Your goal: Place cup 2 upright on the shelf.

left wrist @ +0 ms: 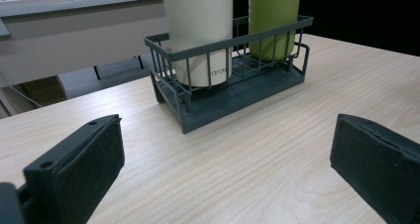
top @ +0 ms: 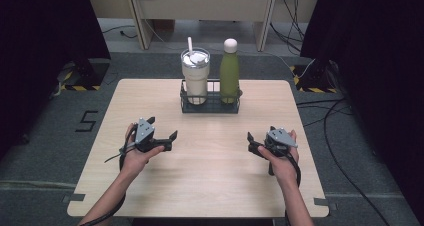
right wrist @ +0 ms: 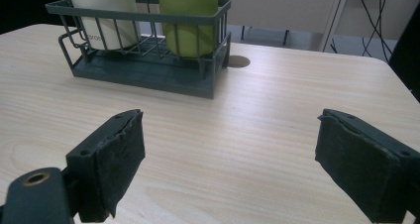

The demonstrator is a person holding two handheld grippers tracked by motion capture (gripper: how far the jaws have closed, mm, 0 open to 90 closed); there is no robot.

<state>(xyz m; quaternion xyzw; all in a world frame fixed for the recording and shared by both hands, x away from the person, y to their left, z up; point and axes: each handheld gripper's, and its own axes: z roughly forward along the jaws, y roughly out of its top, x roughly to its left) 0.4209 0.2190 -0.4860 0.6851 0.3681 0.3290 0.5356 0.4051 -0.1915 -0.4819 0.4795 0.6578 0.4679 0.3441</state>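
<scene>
Apart, both grippers' jaws wide, rack [top: 210,106] beyond

High view looks down and forward over the whole table [top: 210,181]. Both gripper views sit low, near the tabletop, facing the wire rack [left wrist: 233,92] from opposite sides.

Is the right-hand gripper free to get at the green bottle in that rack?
Probably yes: bare table lies between the open right gripper and the green bottle, which stands on the rack's nearer side.
</scene>
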